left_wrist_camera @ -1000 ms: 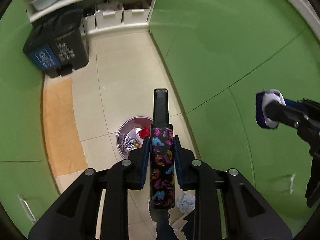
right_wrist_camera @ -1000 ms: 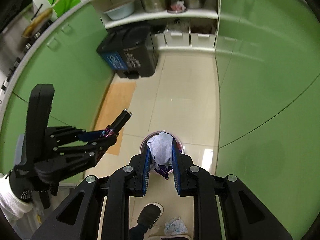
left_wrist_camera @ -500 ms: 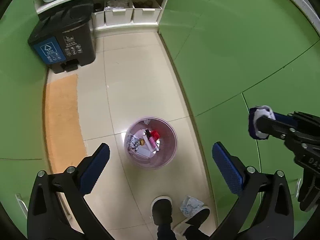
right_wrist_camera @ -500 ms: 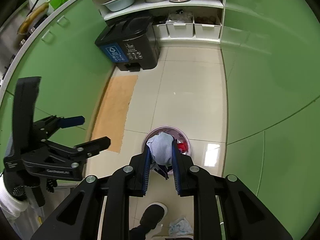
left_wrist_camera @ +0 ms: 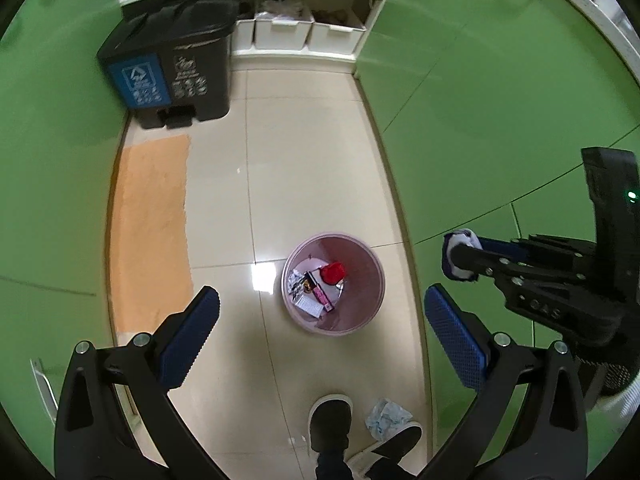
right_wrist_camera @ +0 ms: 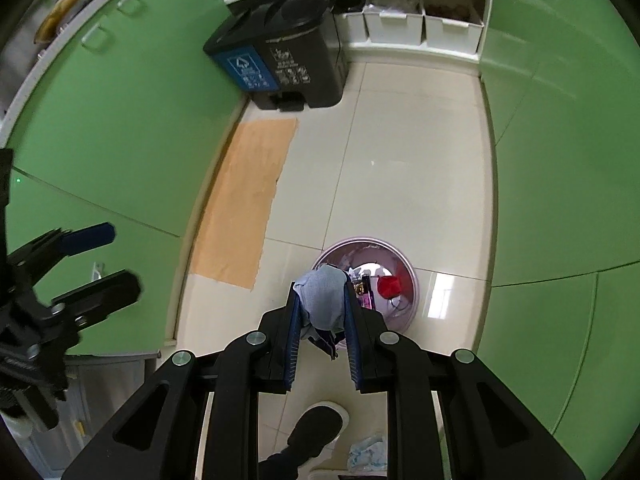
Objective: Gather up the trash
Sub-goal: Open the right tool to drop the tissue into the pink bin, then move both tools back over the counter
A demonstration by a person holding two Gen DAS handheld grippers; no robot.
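The right gripper [right_wrist_camera: 322, 316] is clamped on a wad of pale cloth [right_wrist_camera: 325, 298], held just above the near rim of the pink bin [right_wrist_camera: 412, 280] on the floor; the left gripper [left_wrist_camera: 316, 336] hangs over the same bin with its jaws wide apart and nothing between them. The cloth looks light and limp — it should drop freely, though a loose purple tail hanging below might snag a pad. A crumpled tissue [left_wrist_camera: 386, 416] beside the shoe [left_wrist_camera: 330, 420] looks soft too — best pinched across its bulk.
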